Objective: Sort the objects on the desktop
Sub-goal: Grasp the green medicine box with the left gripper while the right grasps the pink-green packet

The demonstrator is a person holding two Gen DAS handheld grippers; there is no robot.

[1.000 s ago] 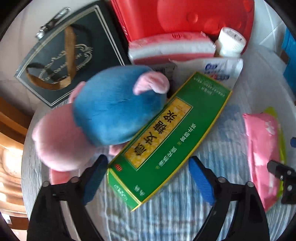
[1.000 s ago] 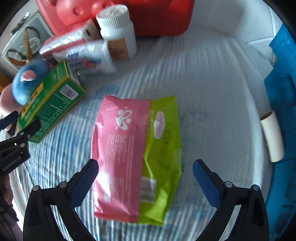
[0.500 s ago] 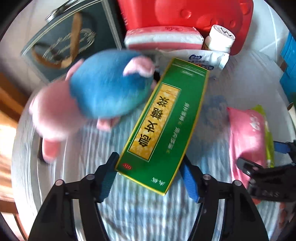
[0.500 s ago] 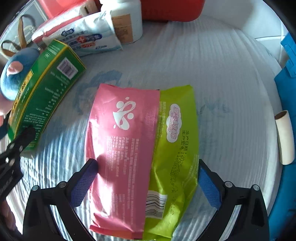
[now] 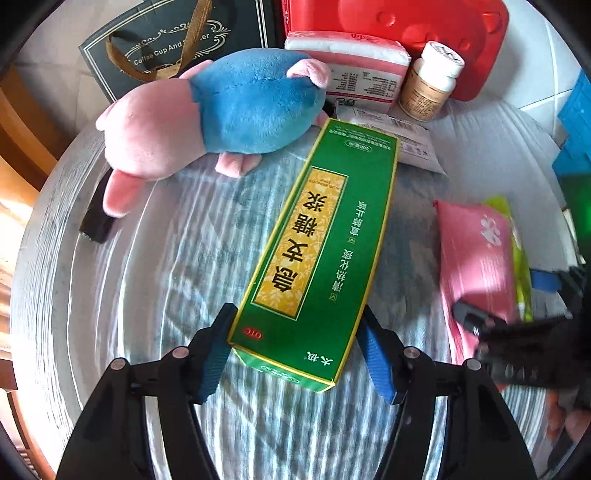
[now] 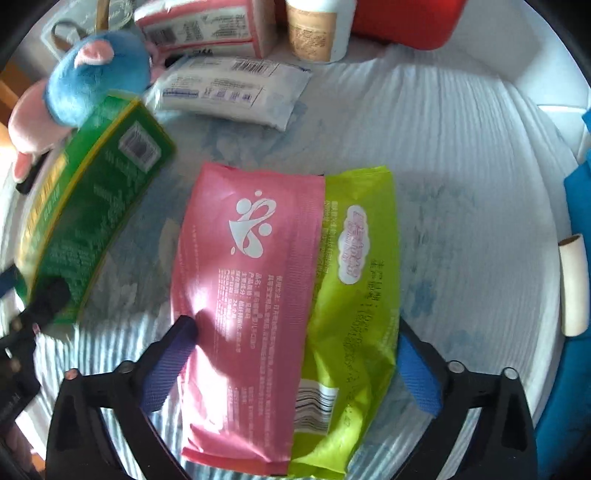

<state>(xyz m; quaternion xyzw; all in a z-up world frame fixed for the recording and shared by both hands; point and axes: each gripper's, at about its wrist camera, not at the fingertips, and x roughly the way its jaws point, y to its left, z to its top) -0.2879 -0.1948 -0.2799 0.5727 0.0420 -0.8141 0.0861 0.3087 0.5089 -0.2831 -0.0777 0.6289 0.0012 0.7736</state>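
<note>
A long green medicine box lies slanted on the pale striped cloth, and my left gripper is shut on its near end, blue pads pressed to both long sides. The same box shows at the left of the right wrist view. A pink and lime-green pouch lies flat under my right gripper. Its jaws stand open astride the pouch's near half, one pad at each edge, and the pouch is not squeezed. The pouch and the right gripper appear blurred at the right of the left wrist view.
A blue and pink plush toy lies beside the box's far end. Behind stand a tissue pack, a white-capped bottle, a white packet, a red case and a dark gift bag. A cardboard tube lies far right.
My left jaws have come in from wide open onto the green box, which has swung more upright in view. My right gripper has sunk lower over the pouch, jaws still wide.
</note>
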